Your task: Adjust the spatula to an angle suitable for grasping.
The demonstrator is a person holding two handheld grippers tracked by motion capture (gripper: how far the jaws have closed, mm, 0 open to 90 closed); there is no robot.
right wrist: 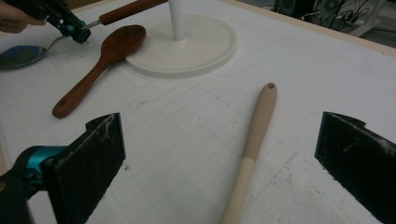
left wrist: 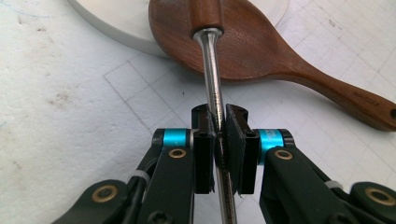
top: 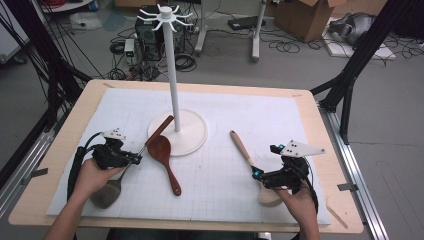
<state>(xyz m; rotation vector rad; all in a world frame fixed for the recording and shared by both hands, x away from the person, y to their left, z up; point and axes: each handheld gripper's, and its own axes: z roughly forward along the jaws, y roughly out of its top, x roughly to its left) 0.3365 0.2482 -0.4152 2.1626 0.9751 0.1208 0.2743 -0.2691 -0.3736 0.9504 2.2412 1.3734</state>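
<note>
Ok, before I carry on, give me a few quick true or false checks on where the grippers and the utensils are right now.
1. The left gripper is shut on the metal shaft of the ladle. True.
2. The right gripper is clamped on the pale spoon. False: its jaws stand wide open, with the handle lying on the mat between them.
3. The dark wooden spoon hangs from the white stand. False: it lies on the mat, its bowl resting on the stand's round base.
4. The ladle has a brown wooden handle. True.
</note>
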